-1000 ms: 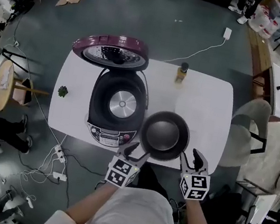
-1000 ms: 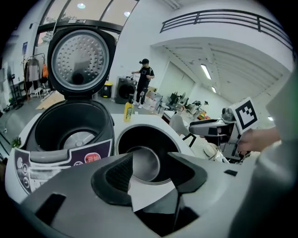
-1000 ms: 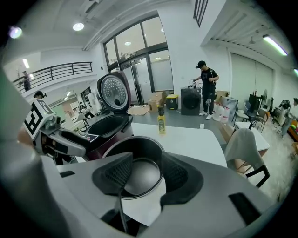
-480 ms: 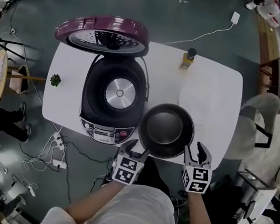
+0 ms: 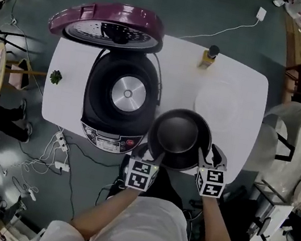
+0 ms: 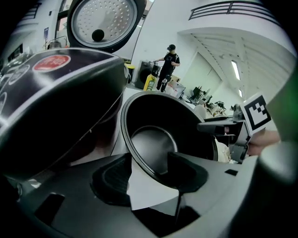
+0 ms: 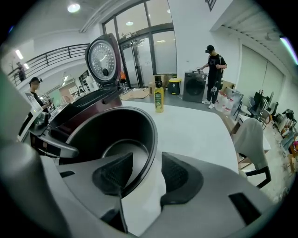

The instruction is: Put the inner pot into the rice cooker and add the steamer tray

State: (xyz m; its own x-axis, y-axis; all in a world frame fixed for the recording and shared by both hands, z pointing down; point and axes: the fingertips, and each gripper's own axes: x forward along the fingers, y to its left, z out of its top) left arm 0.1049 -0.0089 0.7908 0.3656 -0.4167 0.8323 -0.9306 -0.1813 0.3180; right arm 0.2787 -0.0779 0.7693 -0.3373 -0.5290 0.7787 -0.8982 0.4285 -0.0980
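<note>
Now left hand-held gripper [image 5: 149, 158], right hand-held gripper [image 5: 210, 157] unclenched astride inner pot [image 5: 178, 134] rim; red label [image 6: 51, 62] illegible.

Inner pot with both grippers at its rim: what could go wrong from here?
1. The left gripper and right gripper straddle the thin rim of the inner pot with jaws apart, both on its near side; once lifted, it may tilt away or slip.
2. The pot stands close to the front edge of the table, so a slip could drop it off.
</note>
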